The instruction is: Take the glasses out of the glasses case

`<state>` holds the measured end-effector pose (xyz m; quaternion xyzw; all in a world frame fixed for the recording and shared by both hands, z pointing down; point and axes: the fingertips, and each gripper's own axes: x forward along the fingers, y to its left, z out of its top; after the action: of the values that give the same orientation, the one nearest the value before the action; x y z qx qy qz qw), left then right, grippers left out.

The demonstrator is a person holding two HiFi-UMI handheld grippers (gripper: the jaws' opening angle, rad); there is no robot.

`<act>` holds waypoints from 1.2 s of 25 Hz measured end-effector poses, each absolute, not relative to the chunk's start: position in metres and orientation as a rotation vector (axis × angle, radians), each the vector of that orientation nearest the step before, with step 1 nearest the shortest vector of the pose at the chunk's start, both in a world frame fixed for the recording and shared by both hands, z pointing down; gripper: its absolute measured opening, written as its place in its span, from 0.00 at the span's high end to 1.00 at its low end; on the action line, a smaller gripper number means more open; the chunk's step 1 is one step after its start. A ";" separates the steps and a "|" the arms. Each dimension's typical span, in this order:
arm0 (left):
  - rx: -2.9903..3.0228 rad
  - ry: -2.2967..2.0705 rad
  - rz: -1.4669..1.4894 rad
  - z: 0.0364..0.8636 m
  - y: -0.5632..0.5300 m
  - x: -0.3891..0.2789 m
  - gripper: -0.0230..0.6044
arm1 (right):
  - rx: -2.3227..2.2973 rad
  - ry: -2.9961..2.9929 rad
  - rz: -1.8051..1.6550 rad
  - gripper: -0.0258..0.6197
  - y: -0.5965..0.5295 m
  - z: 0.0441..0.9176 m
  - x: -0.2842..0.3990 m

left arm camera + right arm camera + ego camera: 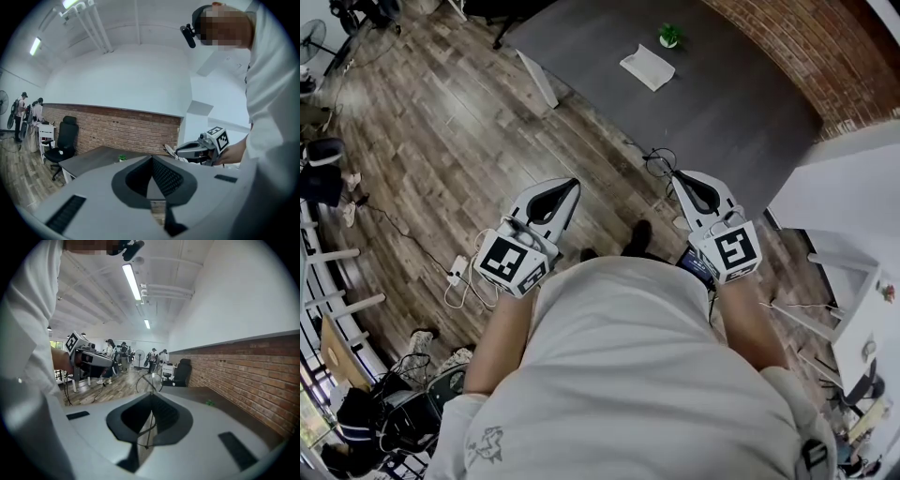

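Note:
My right gripper (677, 175) is shut on a pair of thin wire-framed glasses (658, 164), held in the air in front of me over the wooden floor. In the right gripper view the glasses (152, 380) stick out past the closed tips, and a thin wire runs back between the jaws. My left gripper (574, 184) is level beside it, to the left, its jaws together with nothing in them. A flat white object (647, 67), which may be the case, lies on the dark table (741, 112) ahead. Each gripper view also shows the other gripper (197, 150) (91, 359).
A small green plant (669, 36) stands on the table beyond the white object. A brick wall (806, 37) runs along the table's far side, and white furniture (853, 206) stands to the right. Cables and a power strip (457, 272) lie on the floor at left. Several people stand far off.

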<state>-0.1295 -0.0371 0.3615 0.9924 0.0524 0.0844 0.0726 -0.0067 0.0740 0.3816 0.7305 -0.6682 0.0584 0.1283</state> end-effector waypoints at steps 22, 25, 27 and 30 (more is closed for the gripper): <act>2.959 0.224 0.252 0.375 -0.022 -0.223 0.95 | 2.153 -1.945 0.159 0.94 0.092 0.385 -0.117; 2.955 0.227 0.249 0.376 -0.020 -0.224 0.95 | 2.155 -1.942 0.157 0.94 0.094 0.384 -0.119; 2.955 0.230 0.248 0.376 -0.020 -0.223 0.95 | 2.153 -1.937 0.159 0.94 0.095 0.385 -0.118; 2.952 0.231 0.248 0.375 -0.019 -0.222 0.95 | 2.154 -1.933 0.158 0.94 0.097 0.383 -0.118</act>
<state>-0.2224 -0.0188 0.3746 0.9899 0.0775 0.0833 0.0851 -0.1182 0.0970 0.3832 0.7377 -0.6620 0.0542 0.1210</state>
